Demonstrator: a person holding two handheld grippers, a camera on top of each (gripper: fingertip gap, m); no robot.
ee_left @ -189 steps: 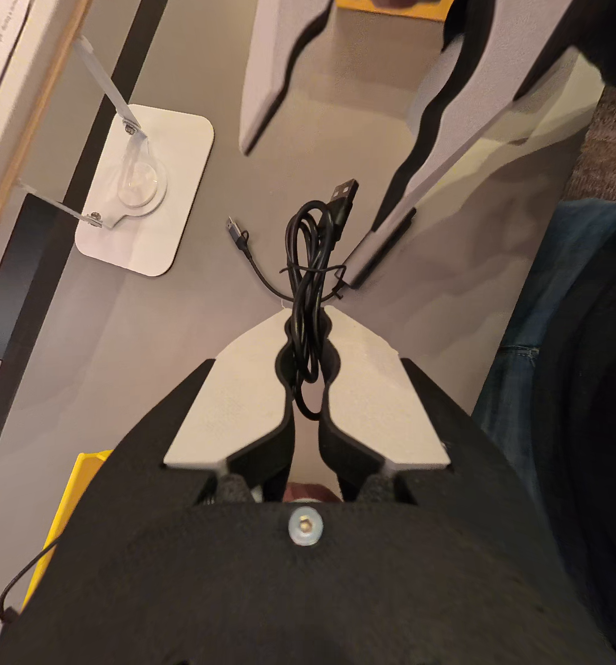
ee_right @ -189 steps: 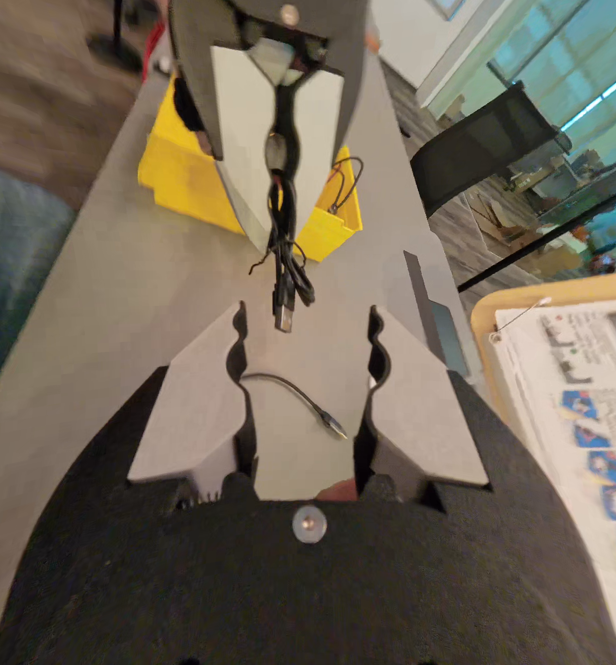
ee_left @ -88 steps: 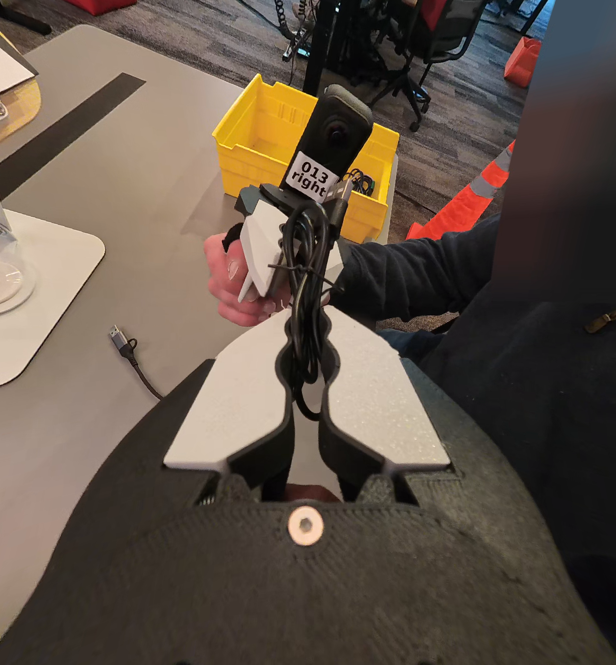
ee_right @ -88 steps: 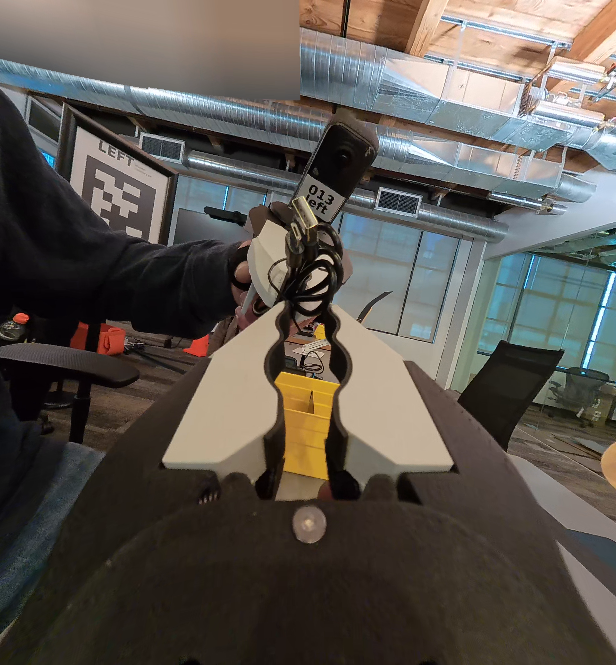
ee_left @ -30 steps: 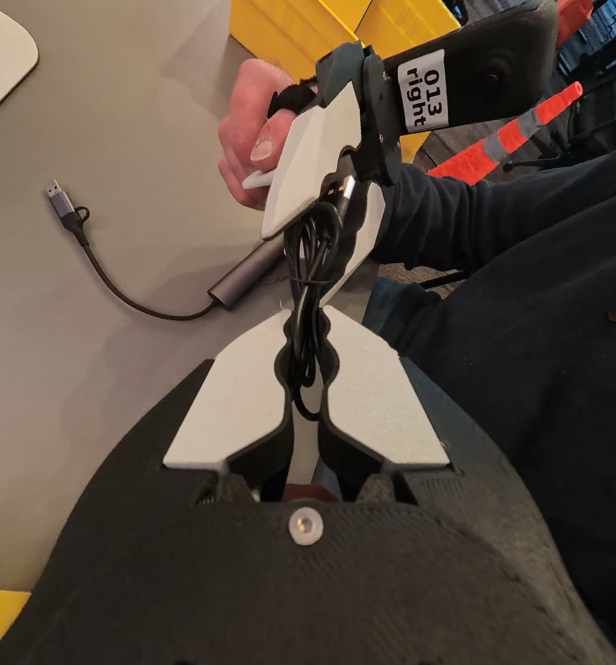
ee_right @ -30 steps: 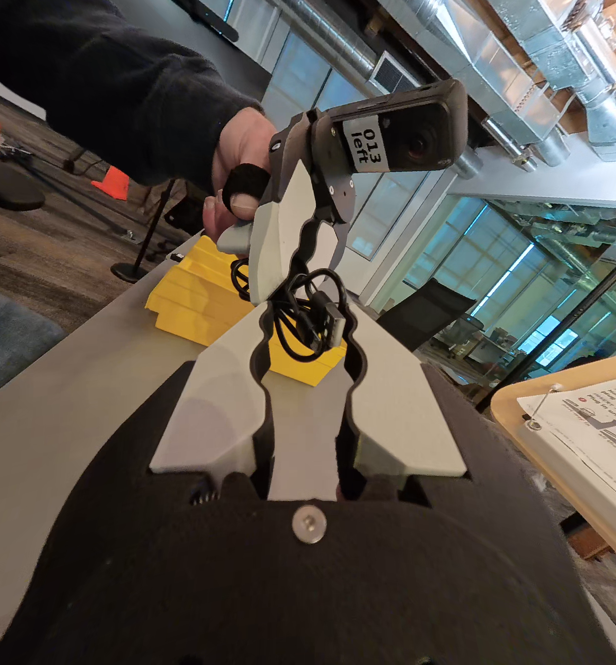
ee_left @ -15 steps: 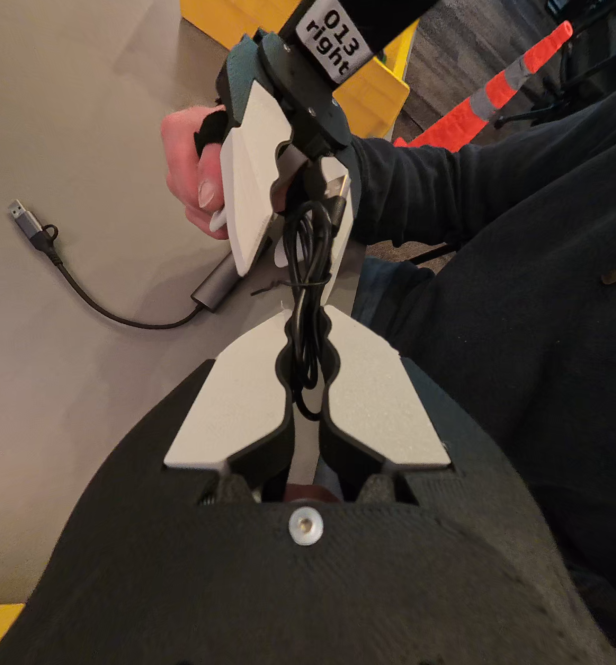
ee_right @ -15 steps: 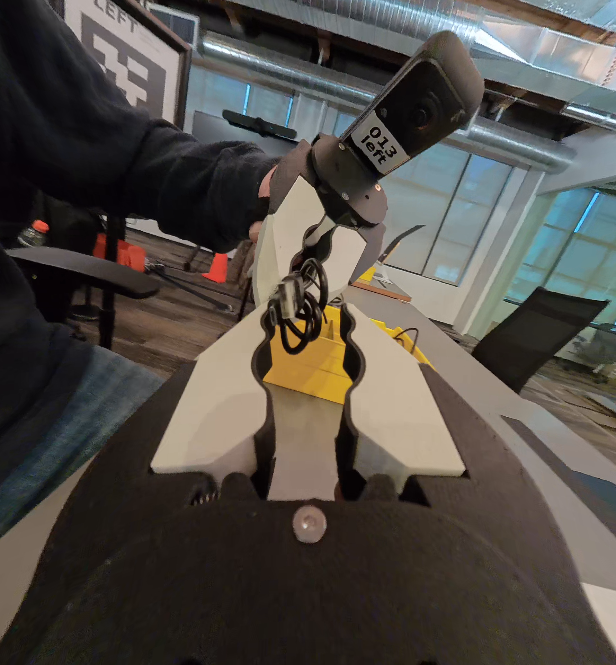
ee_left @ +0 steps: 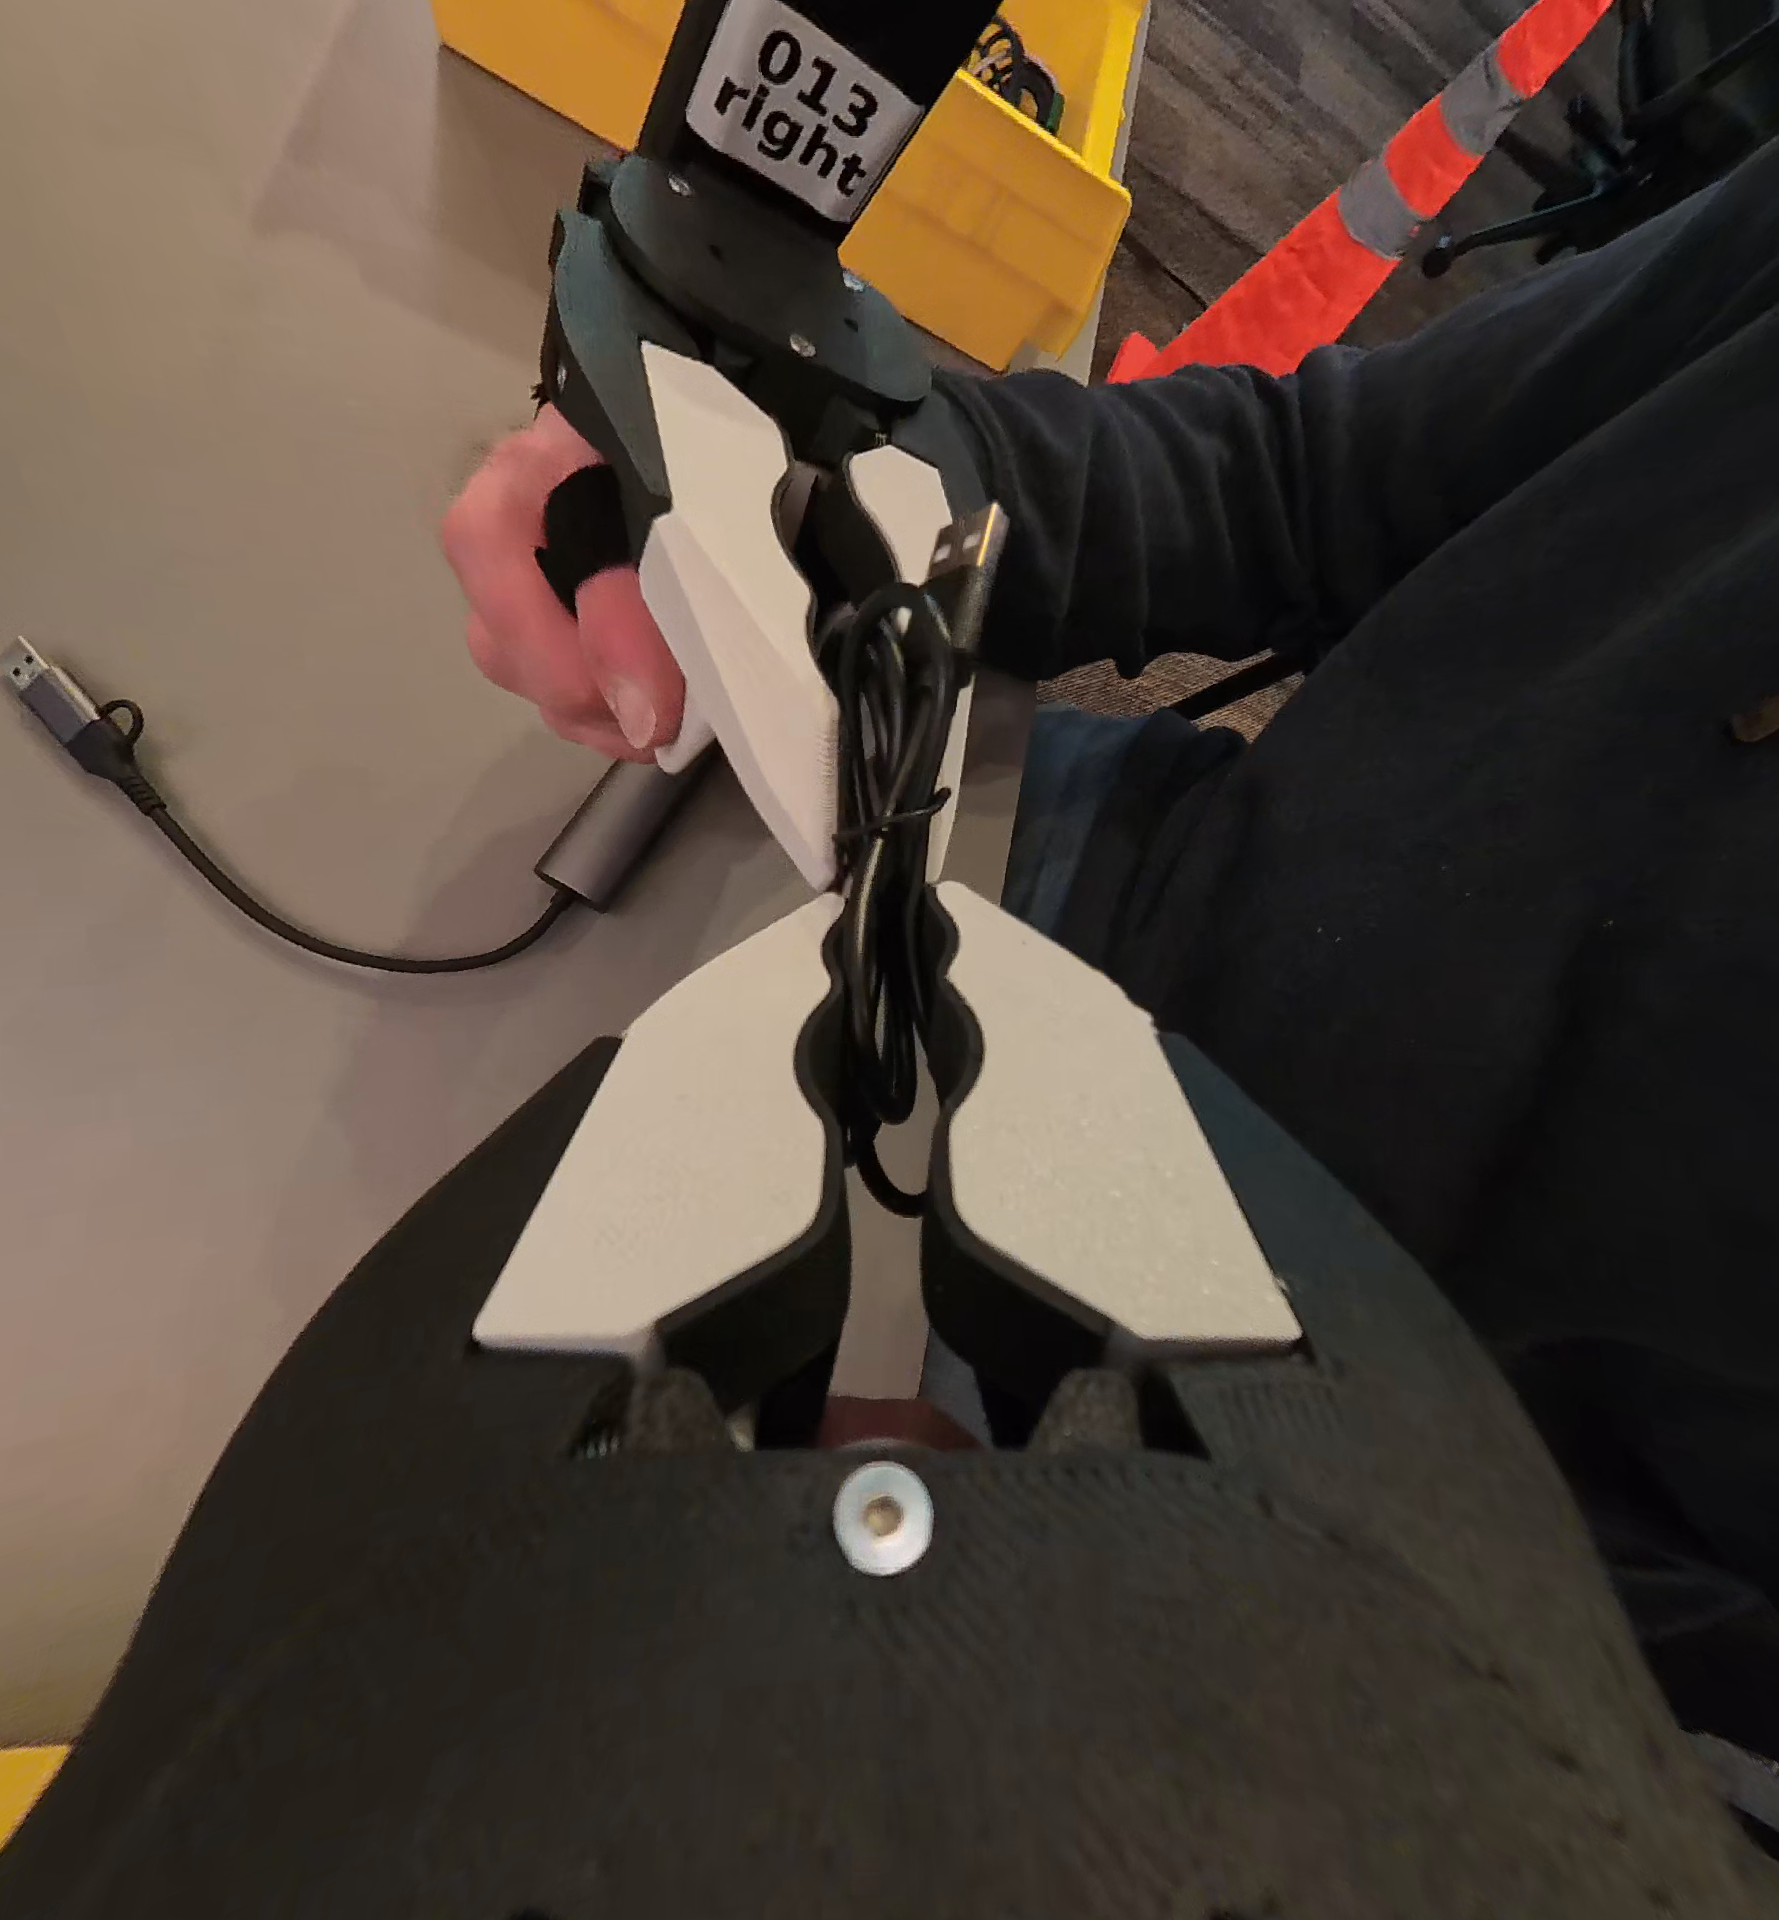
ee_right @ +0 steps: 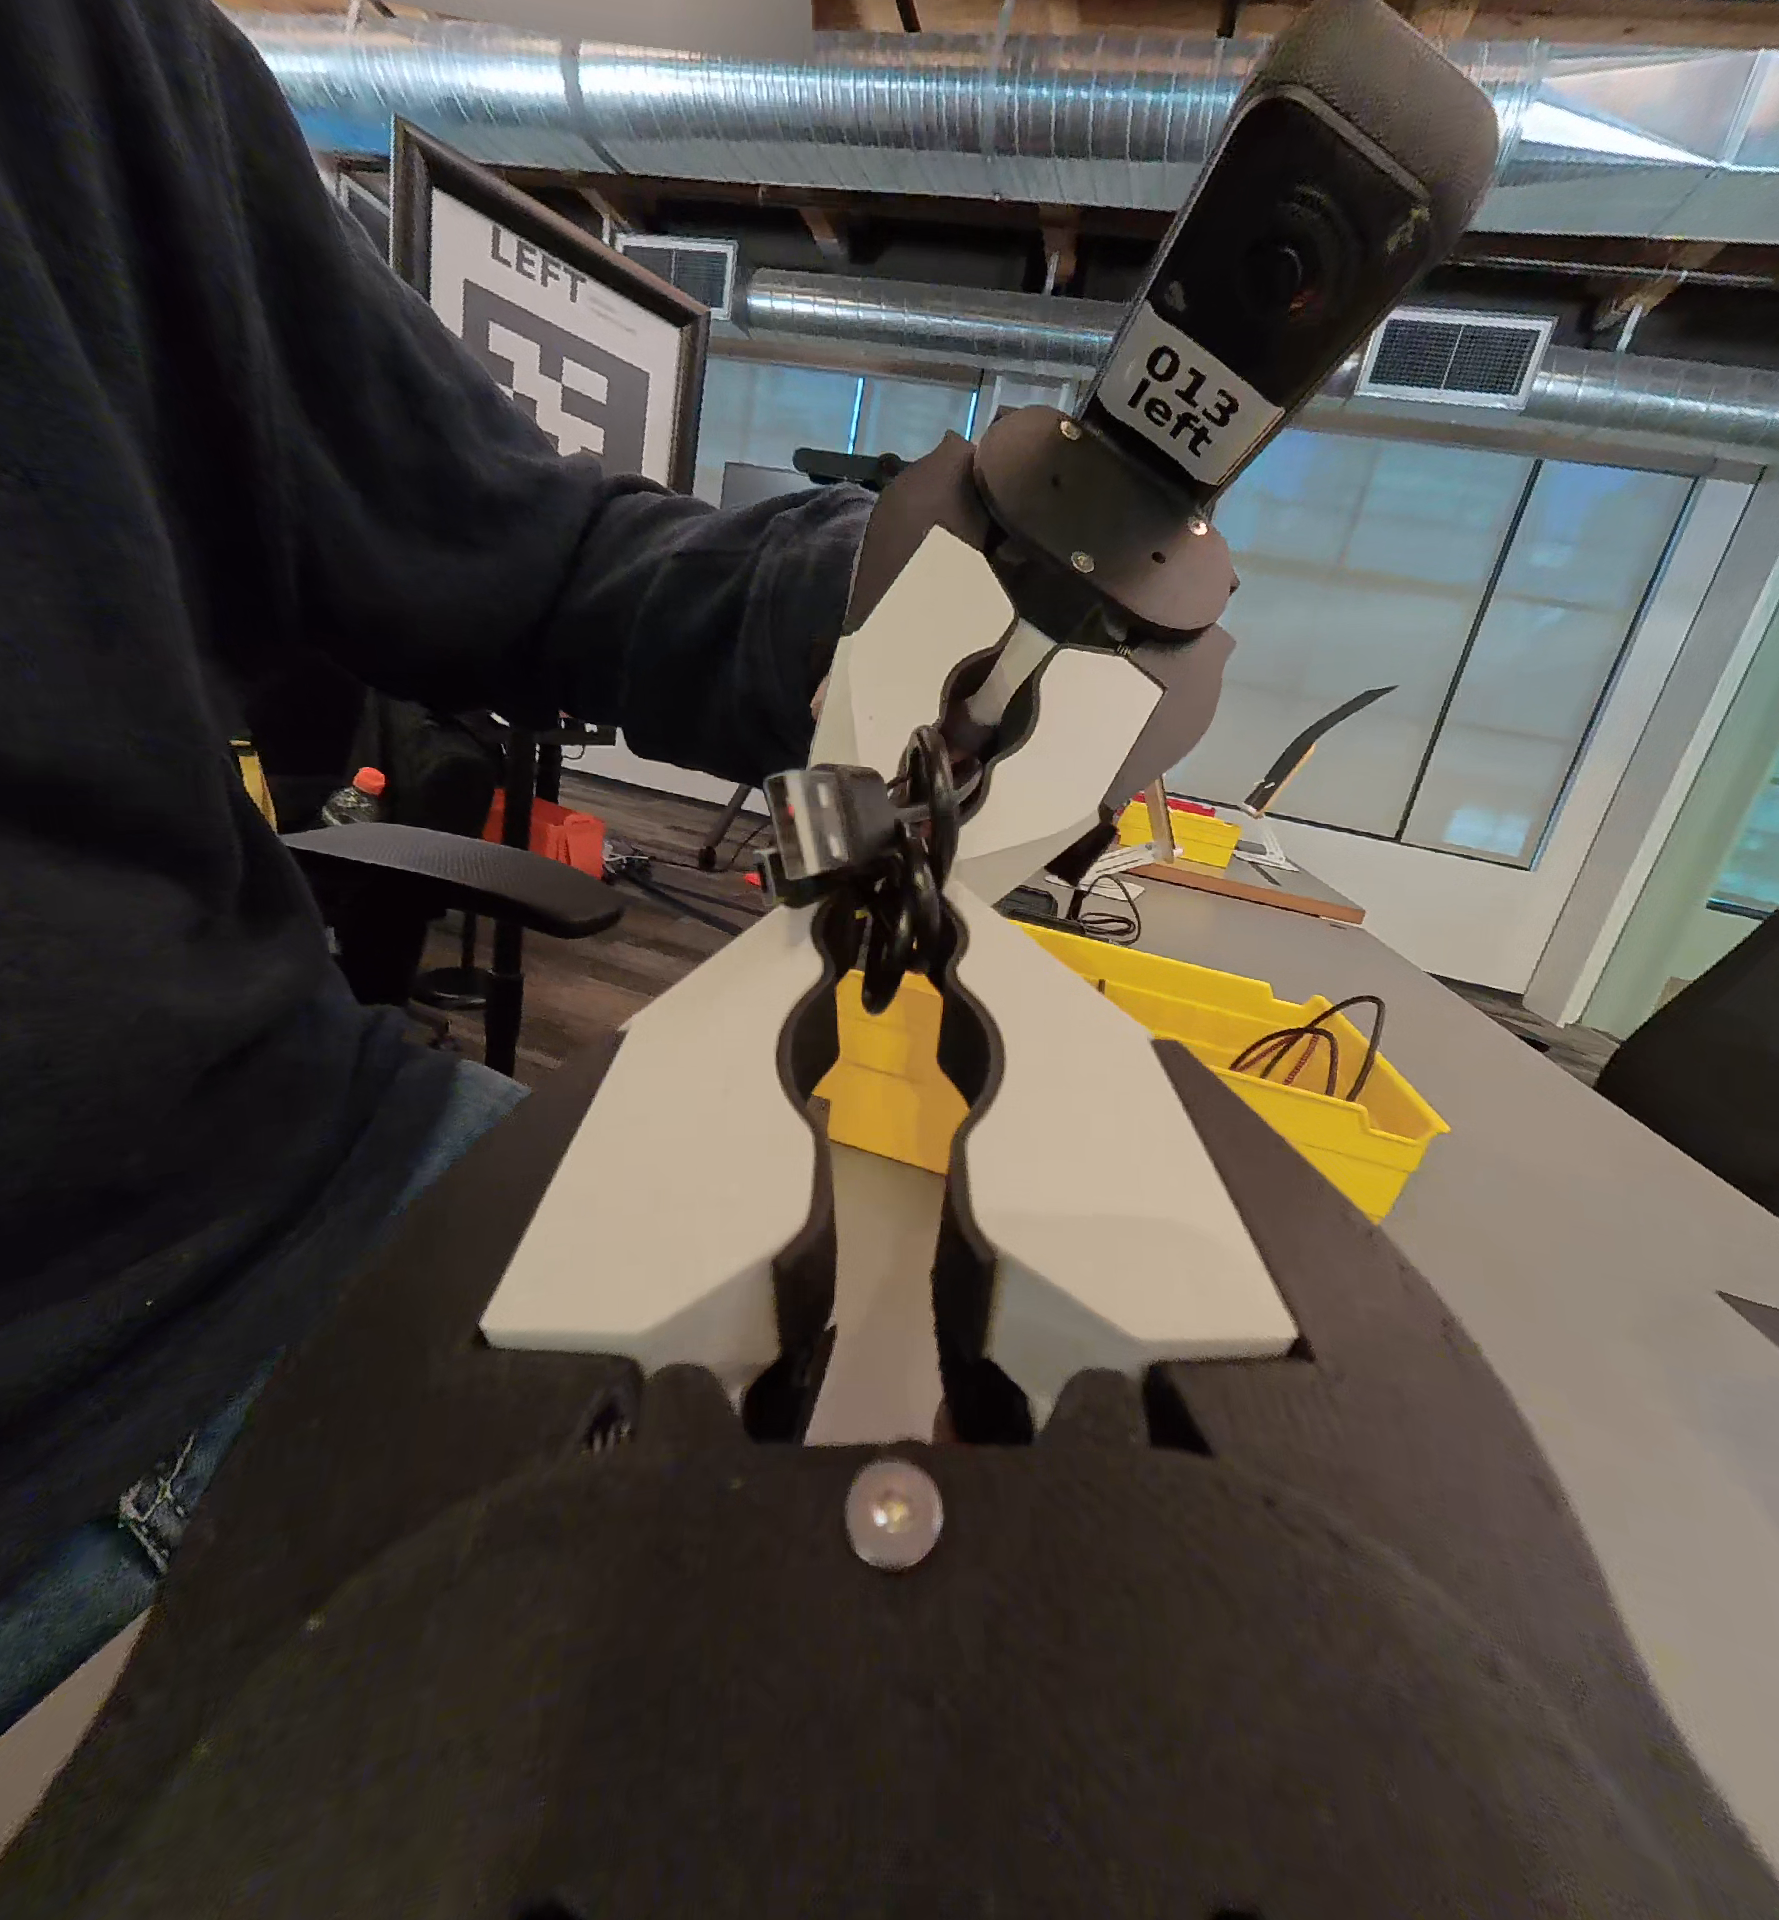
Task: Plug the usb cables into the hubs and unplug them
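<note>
On the grey table (ee_left: 189,312) at left lies the hub (ee_left: 610,836), its short lead trailing away. The left gripper (ee_left: 890,914) is clamped on the bundled black cable (ee_left: 890,790). The right gripper (ee_right: 885,914) looks closed around the bundle's other end — plug (ee_right: 807,821) jutting sideways, free. Better to pinch just behind that plug, so it points straight at the hub — not askew.

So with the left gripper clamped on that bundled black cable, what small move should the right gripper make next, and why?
Probably shift the right gripper sideways onto the silver USB-A plug. Its jaws are closing on the loops of the bundled black cable, which the left gripper clamps, while the plug sticks out free. The grey hub lies on the grey table.
</note>
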